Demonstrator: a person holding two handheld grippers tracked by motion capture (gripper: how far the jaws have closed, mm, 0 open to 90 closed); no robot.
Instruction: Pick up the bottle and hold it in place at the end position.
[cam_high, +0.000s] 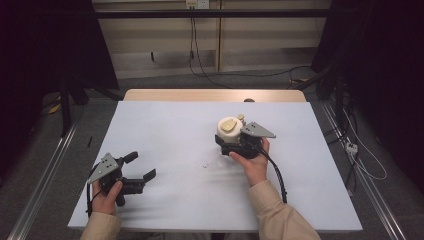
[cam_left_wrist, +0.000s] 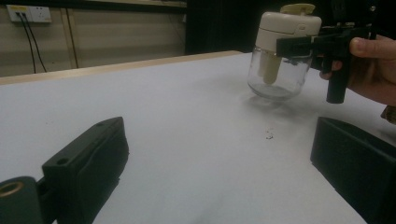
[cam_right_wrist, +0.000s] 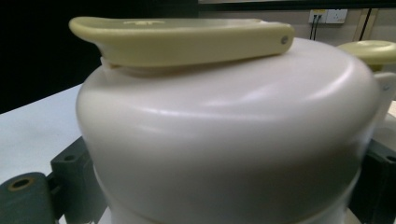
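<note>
Bench: white surface, wooden far edge. A jar stands upright on it; small crumbs lie nearby.

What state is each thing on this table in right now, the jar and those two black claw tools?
Jar: upright on the table, glass body looks empty, cream lid on.
Lid lever: lying flat on the lid.
Right gripper: jaws on either side of the jar's lid, closed on it.
Left gripper: jaws wide apart, holding nothing, low over the sheet.
White sheet: flat, with a few small crumbs.
</note>
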